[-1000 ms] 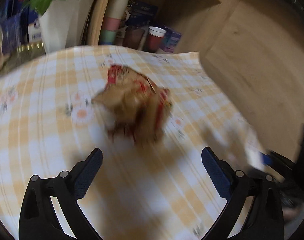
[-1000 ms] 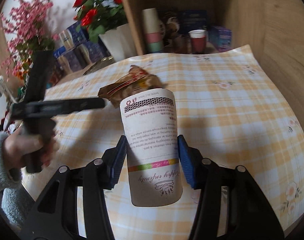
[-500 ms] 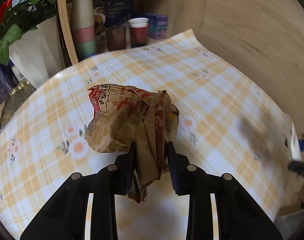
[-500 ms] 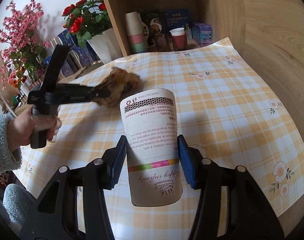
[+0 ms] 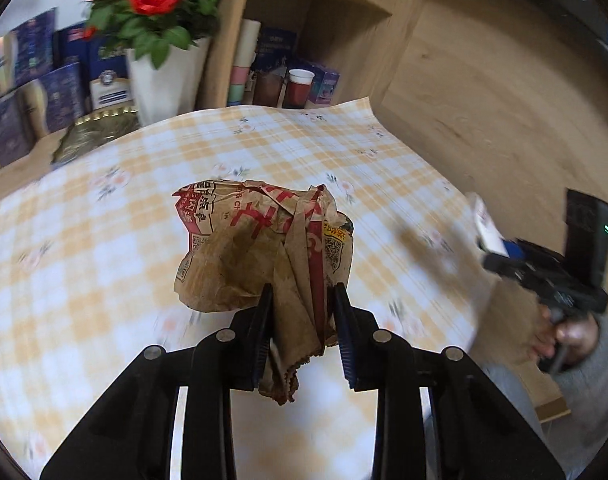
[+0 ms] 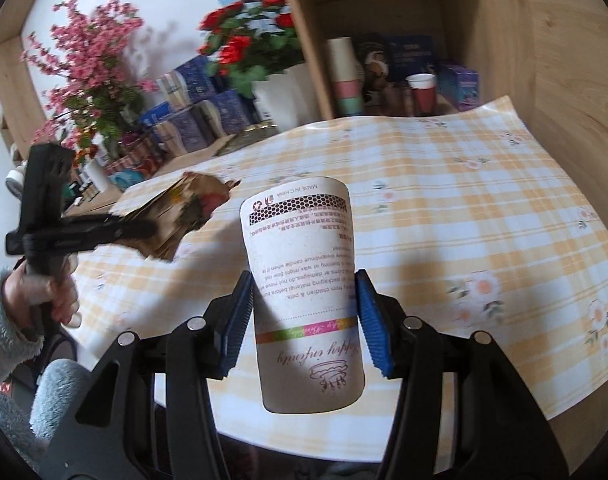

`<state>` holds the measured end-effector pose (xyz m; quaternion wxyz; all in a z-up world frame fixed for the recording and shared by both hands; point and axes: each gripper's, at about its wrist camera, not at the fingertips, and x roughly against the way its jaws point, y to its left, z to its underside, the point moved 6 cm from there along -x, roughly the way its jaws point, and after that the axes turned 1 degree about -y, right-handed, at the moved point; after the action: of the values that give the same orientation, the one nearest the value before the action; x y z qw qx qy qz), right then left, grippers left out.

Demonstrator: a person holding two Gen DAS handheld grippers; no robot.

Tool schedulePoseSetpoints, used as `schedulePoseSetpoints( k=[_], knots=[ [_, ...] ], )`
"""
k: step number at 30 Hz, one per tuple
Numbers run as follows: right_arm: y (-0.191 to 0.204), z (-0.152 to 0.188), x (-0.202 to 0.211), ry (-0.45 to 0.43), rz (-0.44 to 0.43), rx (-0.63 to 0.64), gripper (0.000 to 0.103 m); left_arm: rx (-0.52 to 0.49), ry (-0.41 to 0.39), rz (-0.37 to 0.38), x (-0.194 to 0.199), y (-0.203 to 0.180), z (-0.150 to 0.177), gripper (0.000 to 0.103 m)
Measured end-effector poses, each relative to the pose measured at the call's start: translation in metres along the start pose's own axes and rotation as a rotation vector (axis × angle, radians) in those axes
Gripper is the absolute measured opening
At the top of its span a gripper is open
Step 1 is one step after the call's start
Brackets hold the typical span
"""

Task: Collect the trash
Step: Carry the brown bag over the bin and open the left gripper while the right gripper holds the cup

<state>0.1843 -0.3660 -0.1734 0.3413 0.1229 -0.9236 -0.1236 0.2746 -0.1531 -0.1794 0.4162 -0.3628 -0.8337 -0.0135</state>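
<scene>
My left gripper [image 5: 302, 332] has its jaws clamped on a crumpled brown paper food bag [image 5: 264, 248] with red print, a QR code and Chinese characters I cannot read; a pinched fold sits between the pads and a ragged corner hangs below them. These jaws have just been closing on it. The bag is held clear above the desk [image 5: 84, 240], which wears a yellow-and-white checked cloth with small flowers.

My right gripper [image 6: 302, 320] grips a white paper cup [image 6: 300, 280], held upside down, squeezed at mid-height between the blue pads. Its print reads "MADE IN CHINA" beside a recycling mark and a black honeycomb band; script lower down looks like "Happy" plus a word I cannot make out, under a rainbow stripe.

Both grippers tilt downward over the desk. From the right wrist view, my left hand [image 6: 44, 292] in a fuzzy pale-blue sleeve holds its handle upright, the bag out to the cup's left.
</scene>
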Motion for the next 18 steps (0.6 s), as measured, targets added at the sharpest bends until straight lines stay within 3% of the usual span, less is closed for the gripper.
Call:
schedulePoseSetpoints(
  k=[9, 18],
  knots=[
    [0.082, 0.028, 0.020, 0.012, -0.063, 0.058, 0.052, 0.071, -0.036, 0.043, 0.121, -0.007, 0.098, 0.029],
    [0.132, 0.059, 0.037, 0.032, -0.092, 0.110, 0.052, 0.105, -0.026, 0.064, 0.169, -0.025, 0.172, 0.029]
  ],
)
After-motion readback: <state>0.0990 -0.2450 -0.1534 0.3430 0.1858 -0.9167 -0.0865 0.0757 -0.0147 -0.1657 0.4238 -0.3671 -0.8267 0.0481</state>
